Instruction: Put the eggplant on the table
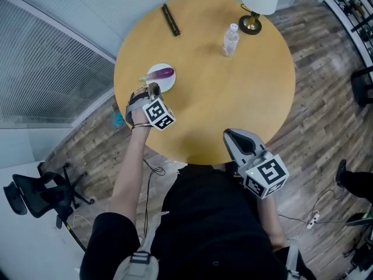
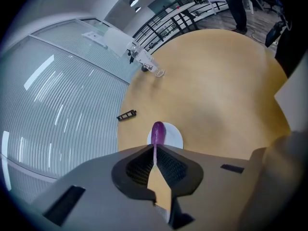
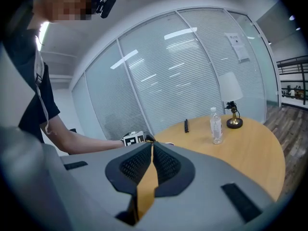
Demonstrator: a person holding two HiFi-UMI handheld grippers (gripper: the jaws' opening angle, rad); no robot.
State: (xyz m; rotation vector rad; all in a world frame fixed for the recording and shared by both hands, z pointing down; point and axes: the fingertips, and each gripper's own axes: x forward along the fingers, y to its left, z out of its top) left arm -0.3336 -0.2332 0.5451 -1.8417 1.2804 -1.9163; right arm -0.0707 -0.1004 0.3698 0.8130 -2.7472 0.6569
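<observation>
Seen from above, a round wooden worktop fills most of the frame. Near its left edge sits a white plate, with a small purple eggplant over it. My left tongs are clamped on the eggplant's thin, pale end, and the purple body sticks out beyond their tips. My right tongs are pressed together on nothing, at the lower right. I judge the eggplant light, smooth and a little slippery. Held by that thin end it may swing, so a hold nearer the body looks surer.
</observation>
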